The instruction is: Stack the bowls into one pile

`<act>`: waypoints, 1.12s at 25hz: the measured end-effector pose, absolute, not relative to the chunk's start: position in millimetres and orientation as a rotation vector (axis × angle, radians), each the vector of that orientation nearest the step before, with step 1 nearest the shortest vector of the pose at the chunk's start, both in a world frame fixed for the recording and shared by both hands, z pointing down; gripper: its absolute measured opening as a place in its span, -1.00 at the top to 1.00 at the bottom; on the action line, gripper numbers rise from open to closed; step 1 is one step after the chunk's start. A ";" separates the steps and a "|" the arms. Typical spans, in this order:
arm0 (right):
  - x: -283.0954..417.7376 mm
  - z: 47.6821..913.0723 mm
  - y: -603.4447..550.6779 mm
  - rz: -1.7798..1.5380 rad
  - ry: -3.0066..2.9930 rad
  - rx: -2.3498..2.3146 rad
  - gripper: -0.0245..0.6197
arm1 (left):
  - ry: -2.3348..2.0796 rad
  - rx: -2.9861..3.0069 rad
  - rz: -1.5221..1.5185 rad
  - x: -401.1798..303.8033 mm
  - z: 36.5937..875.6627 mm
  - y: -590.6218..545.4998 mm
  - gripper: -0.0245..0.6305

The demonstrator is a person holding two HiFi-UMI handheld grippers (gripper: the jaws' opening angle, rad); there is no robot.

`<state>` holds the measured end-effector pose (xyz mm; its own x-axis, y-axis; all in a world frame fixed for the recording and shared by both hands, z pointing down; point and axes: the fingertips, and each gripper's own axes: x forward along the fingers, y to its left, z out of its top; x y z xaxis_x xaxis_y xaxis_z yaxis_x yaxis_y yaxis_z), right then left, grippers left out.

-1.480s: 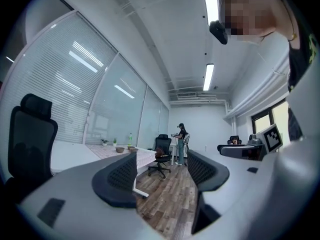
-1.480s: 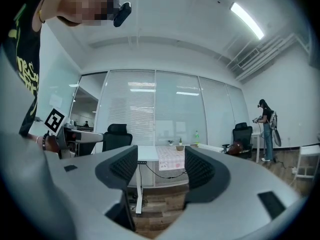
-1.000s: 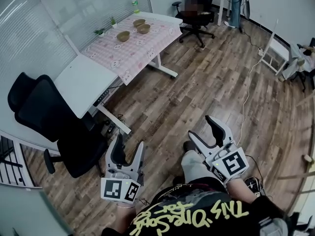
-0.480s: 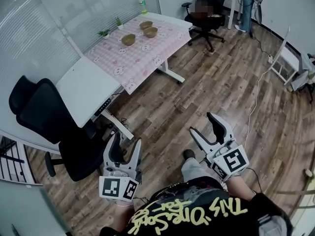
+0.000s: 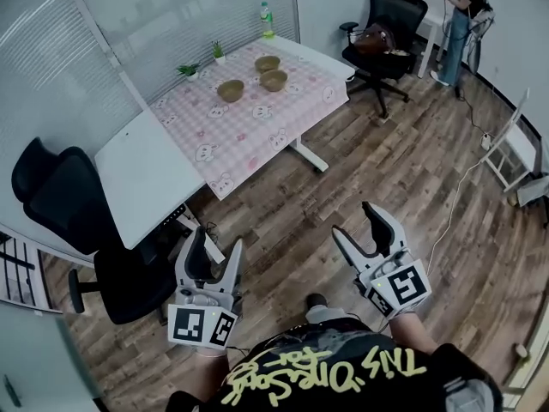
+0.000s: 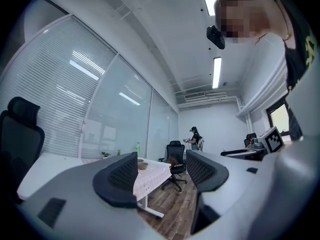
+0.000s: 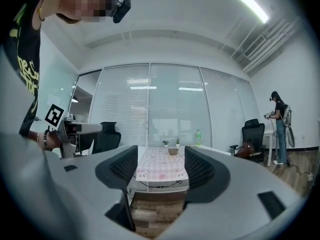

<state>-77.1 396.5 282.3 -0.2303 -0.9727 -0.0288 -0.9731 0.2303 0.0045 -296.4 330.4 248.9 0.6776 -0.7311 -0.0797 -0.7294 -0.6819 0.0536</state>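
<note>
Three brown bowls stand apart on the pink checked tablecloth of a table far ahead. My left gripper and right gripper hang level over the wood floor, well short of the table. Both are open with nothing between their fingers. In the left gripper view the left gripper frames the table's end and one bowl. Through the right gripper, the right gripper view shows a bowl on the cloth.
A black office chair stands left of the white desk; another is behind the table. A green bottle and small plants sit at the table's far edge. A person stands at the back right.
Both grippers have been carried forward across the floor toward the table, which now sits nearer and more central in the head view. The jaws stay open and empty.
</note>
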 end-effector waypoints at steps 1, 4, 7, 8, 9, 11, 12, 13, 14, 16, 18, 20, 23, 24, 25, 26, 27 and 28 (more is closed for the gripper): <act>-69.9 281.0 388.7 0.038 2.451 -1.928 0.07 | -1.257 2.861 -0.152 -289.6 247.4 322.7 0.01; -51.4 278.0 369.8 0.047 2.466 -1.893 0.07 | -1.293 2.862 -0.168 -271.3 242.7 305.2 0.02; -35.7 282.6 357.7 0.033 2.472 -1.871 0.07 | -1.305 2.856 -0.162 -256.8 243.4 295.9 0.03; -30.9 285.3 353.6 0.026 2.474 -1.870 0.07 | -1.310 2.856 -0.157 -253.1 244.2 293.8 0.03; -27.0 287.2 349.4 0.021 2.476 -1.867 0.07 | -1.317 2.855 -0.154 -250.3 245.1 292.3 0.03; -22.9 288.5 342.5 0.017 2.478 -1.859 0.07 | -1.325 2.850 -0.142 -247.3 248.7 290.6 0.03; -22.8 288.2 339.8 0.017 2.478 -1.855 0.07 | -1.321 2.847 -0.130 -247.0 251.7 289.8 0.03; -23.5 287.4 337.2 0.018 2.476 -1.852 0.07 | -1.312 2.845 -0.114 -247.0 255.3 288.5 0.03; -24.4 286.2 334.6 0.020 2.471 -1.849 0.07 | -1.302 2.845 -0.092 -247.0 259.4 286.4 0.03; -26.2 284.0 331.1 0.023 2.466 -1.851 0.07 | -1.293 2.846 -0.045 -246.0 266.4 281.1 0.03; -28.9 282.5 331.1 0.020 2.467 -1.859 0.07 | -1.286 2.847 -0.045 -245.3 265.5 278.7 0.03; -32.5 278.5 331.3 0.028 2.468 -1.861 0.07 | -1.282 2.846 -0.078 -247.2 259.0 276.8 0.03; -36.3 275.8 331.7 0.033 2.463 -1.862 0.07 | -1.276 2.842 -0.092 -253.6 253.7 274.7 0.03; -37.3 275.3 330.4 0.033 2.460 -1.862 0.07 | -1.273 2.847 -0.088 -255.0 252.9 274.1 0.03; -38.2 274.5 328.9 0.036 2.457 -1.861 0.07 | -1.272 2.853 -0.082 -256.0 252.6 273.5 0.03; -38.6 273.5 328.0 0.040 2.453 -1.859 0.07 | -1.273 2.857 -0.076 -256.5 252.9 273.0 0.03; -38.5 272.6 327.9 0.045 2.450 -1.858 0.07 | -1.275 2.859 -0.072 -256.4 253.6 272.5 0.03; -37.7 272.1 328.2 0.051 2.449 -1.857 0.07 | -1.276 2.859 -0.070 -255.4 254.3 272.0 0.03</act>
